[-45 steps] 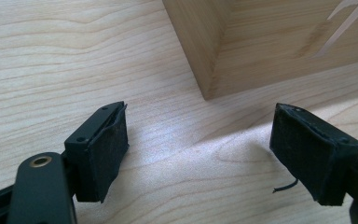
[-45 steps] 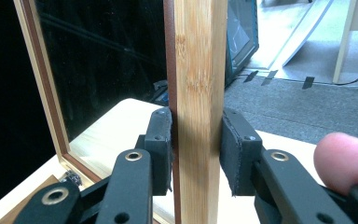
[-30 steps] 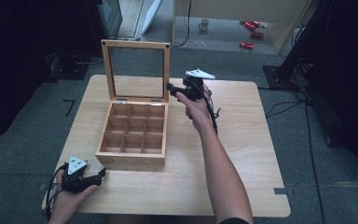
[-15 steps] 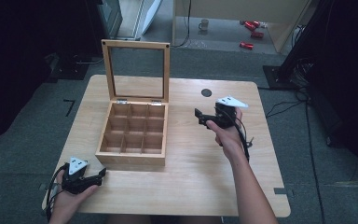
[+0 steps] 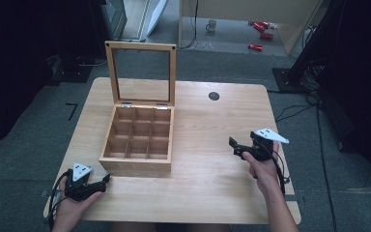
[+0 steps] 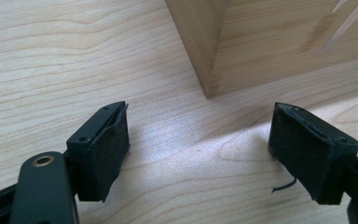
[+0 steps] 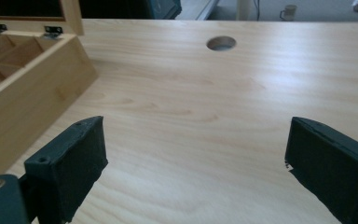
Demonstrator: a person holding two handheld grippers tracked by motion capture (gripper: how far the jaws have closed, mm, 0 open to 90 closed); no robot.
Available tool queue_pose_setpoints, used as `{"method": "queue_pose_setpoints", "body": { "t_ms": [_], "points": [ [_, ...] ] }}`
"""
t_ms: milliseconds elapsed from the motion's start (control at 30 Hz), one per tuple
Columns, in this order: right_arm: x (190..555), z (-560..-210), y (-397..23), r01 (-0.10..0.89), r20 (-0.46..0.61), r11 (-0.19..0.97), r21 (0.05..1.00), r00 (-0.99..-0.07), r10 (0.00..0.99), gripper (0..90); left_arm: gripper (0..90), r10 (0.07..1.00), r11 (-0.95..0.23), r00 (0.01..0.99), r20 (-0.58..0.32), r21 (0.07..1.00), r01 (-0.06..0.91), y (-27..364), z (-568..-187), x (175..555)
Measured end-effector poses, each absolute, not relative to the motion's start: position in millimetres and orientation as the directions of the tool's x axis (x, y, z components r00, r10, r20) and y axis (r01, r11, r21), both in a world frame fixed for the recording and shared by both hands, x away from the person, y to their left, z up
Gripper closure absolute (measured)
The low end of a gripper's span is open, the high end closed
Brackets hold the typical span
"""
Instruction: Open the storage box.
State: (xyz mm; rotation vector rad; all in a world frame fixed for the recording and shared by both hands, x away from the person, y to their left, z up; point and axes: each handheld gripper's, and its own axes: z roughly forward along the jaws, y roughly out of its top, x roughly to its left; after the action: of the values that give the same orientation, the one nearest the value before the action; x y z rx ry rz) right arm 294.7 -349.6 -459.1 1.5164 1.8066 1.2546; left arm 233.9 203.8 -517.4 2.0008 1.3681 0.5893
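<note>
On the worktop, scene: wooden box (image 5: 137,140) with nine bare compartments, glass-paned lid (image 5: 141,72) standing upright on its hinges at the far side; worktop (image 5: 212,188) otherwise carries nothing but a round cable hole (image 5: 214,95).
Left gripper (image 5: 104,180): low at the near left corner, fingers apart with nothing between them; in the left gripper view the pads (image 6: 109,147) frame bare wood, and the box's near corner (image 6: 205,42) sits just ahead of them, not touching.
Right gripper (image 5: 233,145): held off to the right of the box, well apart from it, aimed back toward it; its jaws have just been opening and now stand wide, nothing between them; pads (image 7: 77,161) over plain worktop in the right gripper view.
Box relative to right fingers: ahead and to their left, side wall (image 7: 32,100) and hinges visible, cable hole (image 7: 221,43) straight ahead farther off.
Contact: neither gripper touches box or lid.
Progress, judged: lid-opening looks done, lid stays up unaided, both grippers released and clear.
Left to do, judged: little or nothing on the lid; compartments have no contents and nothing loose lies on the worktop to load, so this reads as an end or pause.
Risk: lid upright, could drop shut if the box is bumped.
</note>
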Motion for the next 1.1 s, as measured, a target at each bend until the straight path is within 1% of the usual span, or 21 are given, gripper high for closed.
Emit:
{"method": "queue_pose_setpoints", "body": {
  "t_ms": [333, 600, 900, 1000, 1100],
  "points": [
    [254, -487, -389, 0.557, 0.202, -0.058, 0.828, -0.201, 0.959, 5.2, 20.9, 0.934, -0.257, 0.358, 0.011, 0.716, 0.65, 204, -517, 234],
    [222, -506, -411, 0.605, 0.179, -0.05, 0.795, -0.155, 0.972, 5.2, 20.9, 0.934, -0.256, 0.356, 0.011, 0.716, 0.649, 204, -517, 234],
    [197, -521, -431, 0.651, 0.132, -0.039, 0.758, -0.094, 0.987, 5.2, 21.0, 0.935, -0.254, 0.354, 0.011, 0.716, 0.65, 203, -517, 233],
    [194, -522, -432, 0.671, 0.085, -0.007, 0.742, -0.085, 0.993, 5.2, 21.0, 0.935, -0.254, 0.354, 0.011, 0.716, 0.65, 203, -517, 233],
    [192, -523, -432, 0.683, 0.063, 0.007, 0.73, -0.078, 0.995, 5.2, 21.0, 0.935, -0.254, 0.354, 0.011, 0.716, 0.65, 203, -517, 233]
  ]
}}
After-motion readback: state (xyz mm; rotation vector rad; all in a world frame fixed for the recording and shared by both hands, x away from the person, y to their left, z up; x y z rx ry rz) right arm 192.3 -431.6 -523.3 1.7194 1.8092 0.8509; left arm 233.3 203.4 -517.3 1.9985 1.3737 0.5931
